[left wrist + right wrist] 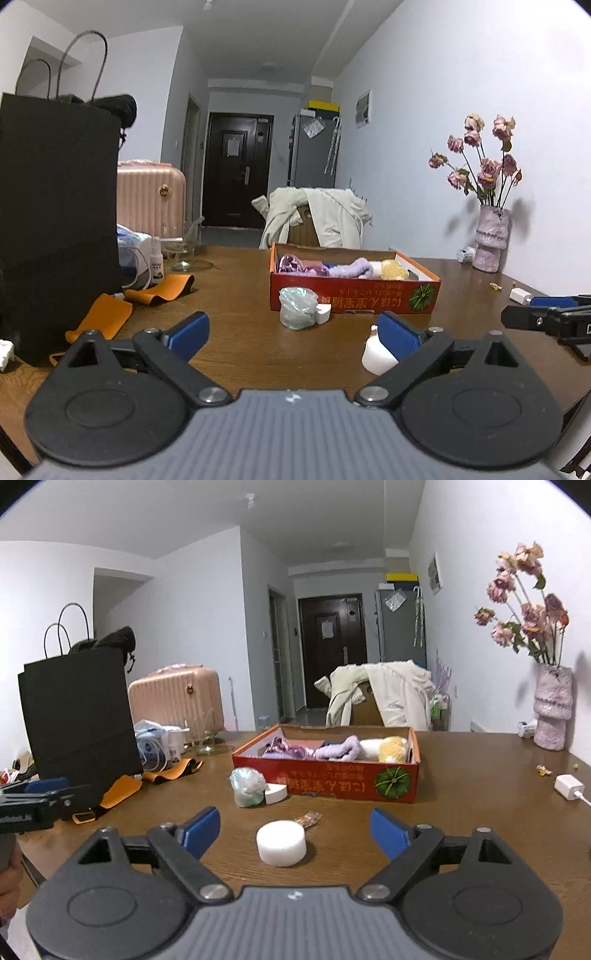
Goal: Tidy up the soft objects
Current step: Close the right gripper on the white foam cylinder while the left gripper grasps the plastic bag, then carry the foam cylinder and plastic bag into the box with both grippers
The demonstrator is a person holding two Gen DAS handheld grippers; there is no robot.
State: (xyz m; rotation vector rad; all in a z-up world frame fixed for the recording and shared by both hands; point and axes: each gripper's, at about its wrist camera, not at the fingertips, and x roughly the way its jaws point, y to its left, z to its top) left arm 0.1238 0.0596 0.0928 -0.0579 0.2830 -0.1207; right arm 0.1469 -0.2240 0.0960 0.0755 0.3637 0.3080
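Observation:
An open red cardboard box stands mid-table, holding purple, lilac and yellow soft items. In front of its left end lie a crumpled clear bag and a small white wedge. A white foam disc rests on the table between the pads of my right gripper, nearer than the box; nothing presses on it. My left gripper is open over bare wood, with the bag beyond its fingertips.
A black paper bag stands at the left, with orange leather straps, bottles and a glass bowl beside it. A vase of dried roses and a white charger sit right.

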